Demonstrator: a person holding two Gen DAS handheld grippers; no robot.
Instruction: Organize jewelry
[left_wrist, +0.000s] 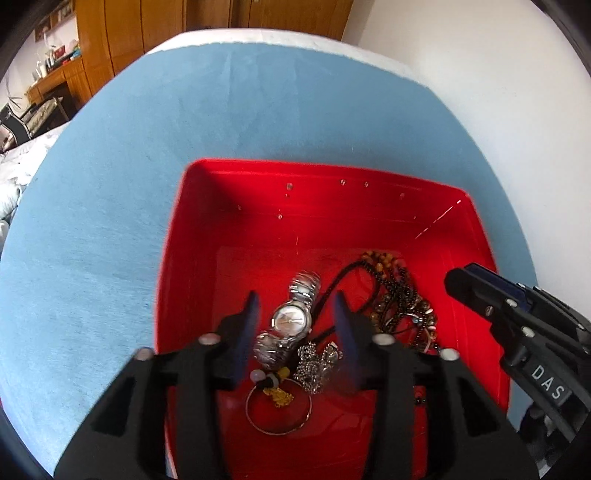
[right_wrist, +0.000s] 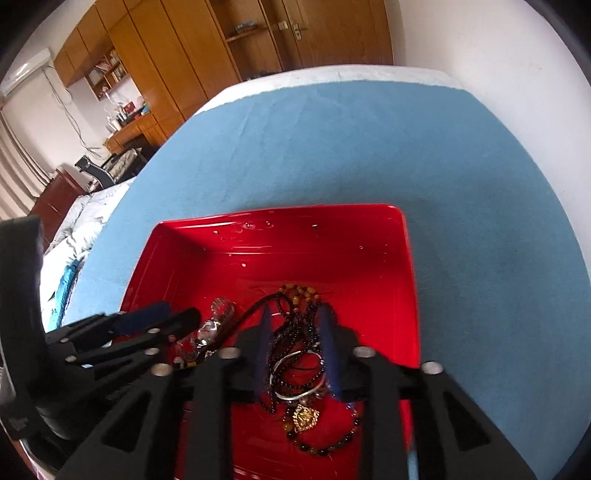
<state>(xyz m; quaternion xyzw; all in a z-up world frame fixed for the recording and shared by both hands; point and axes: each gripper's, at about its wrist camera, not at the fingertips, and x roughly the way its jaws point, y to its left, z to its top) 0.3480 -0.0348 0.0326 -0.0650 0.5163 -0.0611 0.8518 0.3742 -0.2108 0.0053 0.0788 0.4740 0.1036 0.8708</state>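
One blue cloth covers the table beneath one red tray. Two grippers hang over the tray, the left gripper and right gripper both parted, gripping nothing. Inside lie one silver watch, one tangle of beaded necklaces, one thin bangle and one gold pendant.

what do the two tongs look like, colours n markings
Both tongs, left and right, are matte black plastic with triangular cut-outs and round silver bolt heads. Their fingers carry flat dark blue pads. The right one shows white letters "DAS" on its side. No sleeves or cables are visible.
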